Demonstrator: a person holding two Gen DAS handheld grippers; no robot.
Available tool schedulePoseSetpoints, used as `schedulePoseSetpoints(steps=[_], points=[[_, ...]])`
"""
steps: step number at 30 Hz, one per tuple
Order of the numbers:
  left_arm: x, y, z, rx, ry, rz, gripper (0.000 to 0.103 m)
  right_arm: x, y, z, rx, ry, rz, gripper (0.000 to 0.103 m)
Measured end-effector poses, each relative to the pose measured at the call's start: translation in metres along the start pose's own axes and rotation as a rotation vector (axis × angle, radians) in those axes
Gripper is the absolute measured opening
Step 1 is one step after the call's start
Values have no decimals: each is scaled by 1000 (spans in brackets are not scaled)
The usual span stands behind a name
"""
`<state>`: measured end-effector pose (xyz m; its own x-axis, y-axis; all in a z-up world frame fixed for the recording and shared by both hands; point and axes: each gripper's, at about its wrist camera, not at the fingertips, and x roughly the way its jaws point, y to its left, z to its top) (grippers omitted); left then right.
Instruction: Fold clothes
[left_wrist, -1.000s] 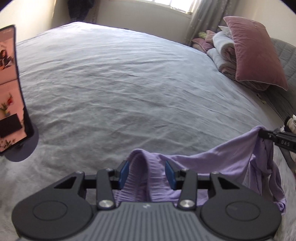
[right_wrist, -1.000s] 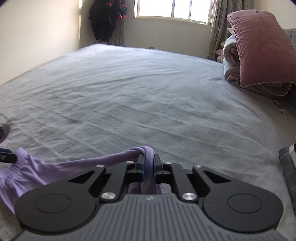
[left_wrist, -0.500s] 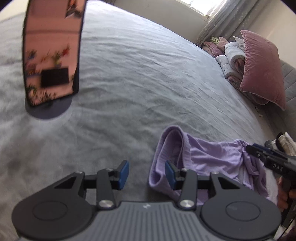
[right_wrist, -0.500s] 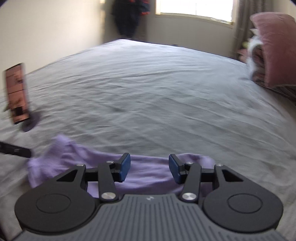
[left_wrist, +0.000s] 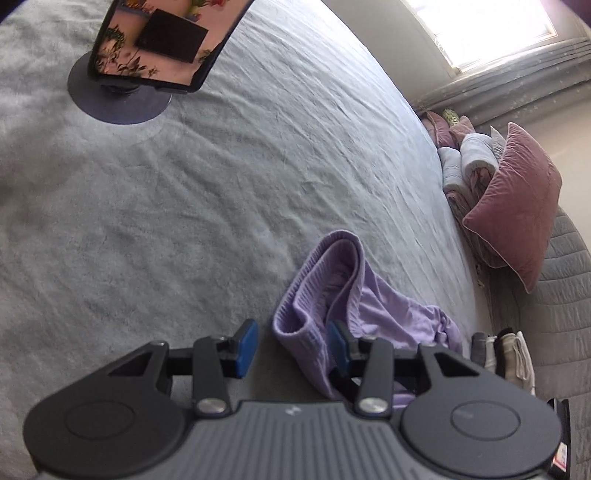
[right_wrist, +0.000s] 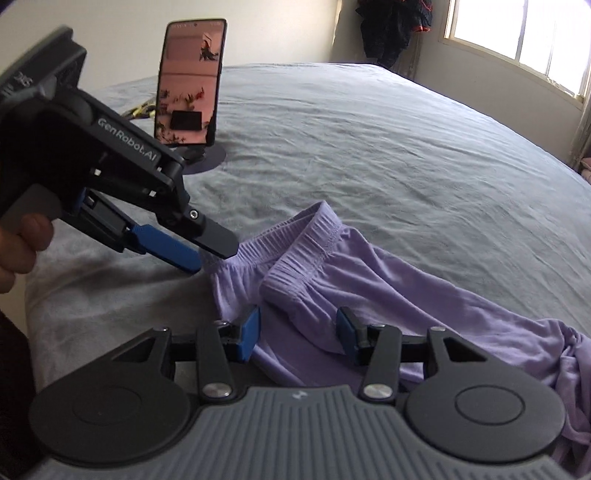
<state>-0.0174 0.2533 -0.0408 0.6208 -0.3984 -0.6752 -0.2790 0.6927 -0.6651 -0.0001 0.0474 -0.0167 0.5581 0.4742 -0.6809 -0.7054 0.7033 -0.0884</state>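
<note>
- Lilac ribbed-waistband cotton shorts (right_wrist: 354, 280) lying rumpled on the grey bedspread (right_wrist: 406, 147) near its front edge, waistband doubled over, far leg bunched; no neat fold visible.
- Left gripper (left_wrist: 291, 345) spread wide, holding nothing, waistband between the blue pads.
- Right gripper (right_wrist: 299, 328) likewise wide, empty, over the fabric.
- Flattening and folding seemingly remaining.
- Ample bare bedspread beyond; propped black phone on round stand (right_wrist: 190, 85) toward the left edge, mauve velvet pillow (left_wrist: 517, 206) at the right.
</note>
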Motion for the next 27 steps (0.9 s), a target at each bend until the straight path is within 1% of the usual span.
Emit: schedulePoseSetpoints(steps=[1,2,3,4,5,7,10,15,18,22,25,27], points=[[1,-3,-1,13,-9,14,41,2,-1,0,5,-3,-12,42],[2,-6,-3,29,-18,28,34,3,-3,0,15,-5,-21,32],[4,-9,-3,50,-25,46,22,3,-7,1,33,-6,-25,26],[5,-13,-4,75,-31,68,18,3,-11,3,54,-8,-31,12],[7,-16,-4,99,-38,90,13,1,-17,6,81,-13,-41,7],[7,-19,-4,115,-44,102,10,-2,-28,12,134,-23,-60,4],[5,-18,-3,110,-51,99,8,-7,-45,28,184,-50,-94,3],[1,-16,-2,131,-56,105,7,1,-71,62,174,-79,-156,3],[-3,-17,-2,160,-71,107,7,19,-78,79,144,-70,-177,3],[-5,-19,-2,199,-86,92,8,48,-81,99,99,-44,-193,3],[-3,-21,-1,211,-87,84,13,72,-84,109,92,-16,-196,3],[-1,-20,-1,194,-80,76,16,89,-89,112,106,6,-197,3]])
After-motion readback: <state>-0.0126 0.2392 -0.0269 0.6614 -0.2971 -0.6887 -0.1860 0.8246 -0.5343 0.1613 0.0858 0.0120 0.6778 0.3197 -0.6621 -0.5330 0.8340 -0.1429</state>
